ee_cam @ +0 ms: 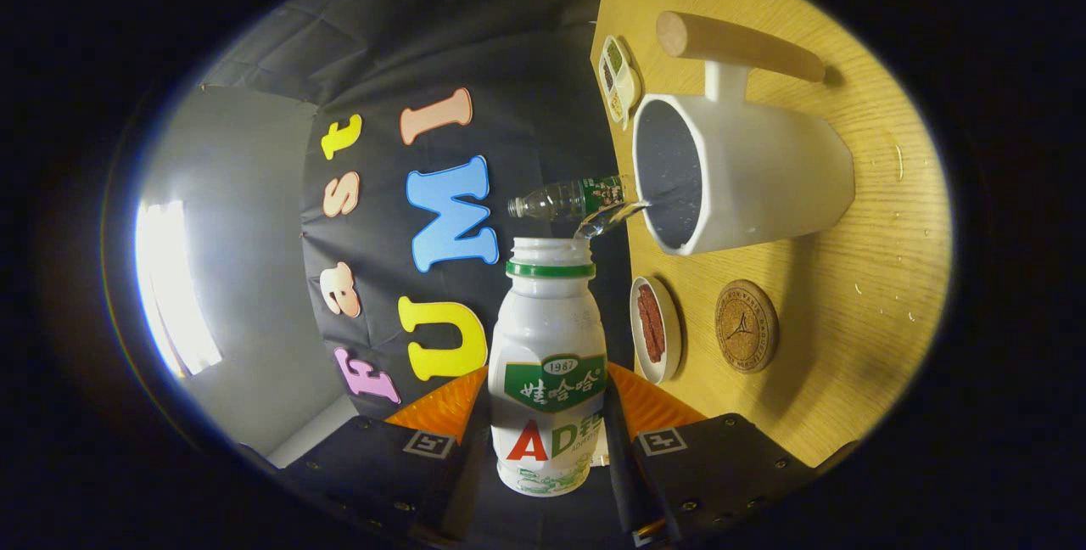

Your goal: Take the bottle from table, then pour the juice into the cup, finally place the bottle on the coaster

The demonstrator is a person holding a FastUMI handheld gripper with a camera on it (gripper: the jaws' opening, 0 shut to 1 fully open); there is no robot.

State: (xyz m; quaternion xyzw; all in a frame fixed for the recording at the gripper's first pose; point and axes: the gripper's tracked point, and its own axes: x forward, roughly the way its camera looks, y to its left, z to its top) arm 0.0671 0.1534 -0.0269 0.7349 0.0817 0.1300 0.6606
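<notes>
White juice bottle (548, 363) sat clamped between both gripper (547, 440) fingers, tipped, liquid streaming from its mouth into the white cup (747, 172) beyond.

Beyond the tool, the wooden bench (857, 321) carries a cup (764, 176), a coaster (746, 326), a small dish (655, 329) and a divided tray (618, 79).

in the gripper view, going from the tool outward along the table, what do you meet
white bottle clamped in the tool → small dish → round coaster → white cup taking the pour → divided condiment dish
</notes>
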